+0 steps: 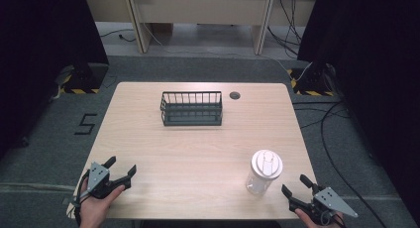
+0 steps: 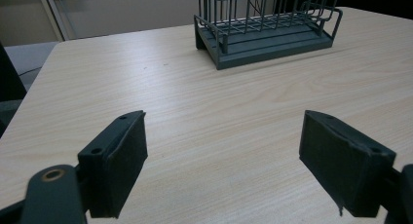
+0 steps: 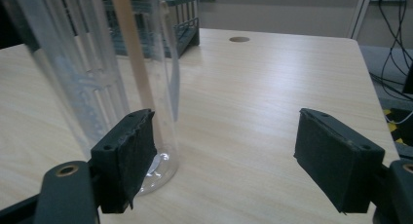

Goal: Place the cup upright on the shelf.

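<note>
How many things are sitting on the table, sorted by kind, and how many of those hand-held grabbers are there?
Wire rack: 1
Clear bottle with white lid: 1
Grippers: 2, the left gripper and the right gripper, both with jaws apart
Total: 4

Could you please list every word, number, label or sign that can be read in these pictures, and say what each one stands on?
"5": a single black figure marked on the grey floor, left of the table.
The clear bottle with the white lid shows raised marks along its wall in the right gripper view, too blurred to read.
Nothing readable shows on the wire rack, the left gripper or the right gripper.
</note>
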Demonstrator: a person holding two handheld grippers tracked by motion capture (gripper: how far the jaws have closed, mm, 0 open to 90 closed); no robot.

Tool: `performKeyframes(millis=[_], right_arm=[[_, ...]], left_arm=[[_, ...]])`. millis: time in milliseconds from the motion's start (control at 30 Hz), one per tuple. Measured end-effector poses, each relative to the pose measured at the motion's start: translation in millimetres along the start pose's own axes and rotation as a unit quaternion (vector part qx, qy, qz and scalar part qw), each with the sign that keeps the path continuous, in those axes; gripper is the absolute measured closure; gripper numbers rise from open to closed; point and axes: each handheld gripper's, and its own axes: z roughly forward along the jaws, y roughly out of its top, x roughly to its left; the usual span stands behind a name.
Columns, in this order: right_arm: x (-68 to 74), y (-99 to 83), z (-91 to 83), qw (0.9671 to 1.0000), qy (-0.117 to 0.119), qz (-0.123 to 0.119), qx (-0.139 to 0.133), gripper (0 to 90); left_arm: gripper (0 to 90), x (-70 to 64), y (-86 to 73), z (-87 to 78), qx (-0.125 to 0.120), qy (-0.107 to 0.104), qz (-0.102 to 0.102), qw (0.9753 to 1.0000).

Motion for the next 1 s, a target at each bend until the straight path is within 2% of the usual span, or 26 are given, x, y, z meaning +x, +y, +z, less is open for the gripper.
performKeyframes(millis=[67, 167, 300, 500, 700, 1000], right_arm=[[2.1, -1.1, -1.2, 0.9999, 0.007, -0.01, -0.001, 22.4], [6.1, -1.5, -2.5, 0.9998, 0.015, -0.009, 0.002, 22.0], [10.4, -1.8, -4.2, 0.9994, 0.025, -0.022, 0.002, 22.0], [15.4, -2.4, -4.7, 0.9989, 0.039, -0.024, 0.007, 22.1], [23.8, -0.2, 0.7, 0.9976, 0.064, -0.024, 0.007, 21.5], [33.0, 4.7, 14.7, 0.9962, 0.079, -0.038, 0.007, 19.4]], left_arm=[[16.8, -0.3, 0.3, -0.1, 0.0, 0.0, 0.001, 1.0], [16.9, -1.7, 0.4, -0.1, 0.0, -0.002, 0.004, 1.0], [16.8, -2.2, 0.3, -0.1, 0.001, -0.002, 0.003, 1.0], [16.7, -2.3, 0.2, 0.7, 0.001, -0.002, 0.004, 1.0], [16.7, -2.7, -0.1, 0.9, 0.003, -0.004, 0.002, 1.0], [16.7, -4.2, 0.2, 1.4, 0.003, -0.008, 0.005, 0.9999]])
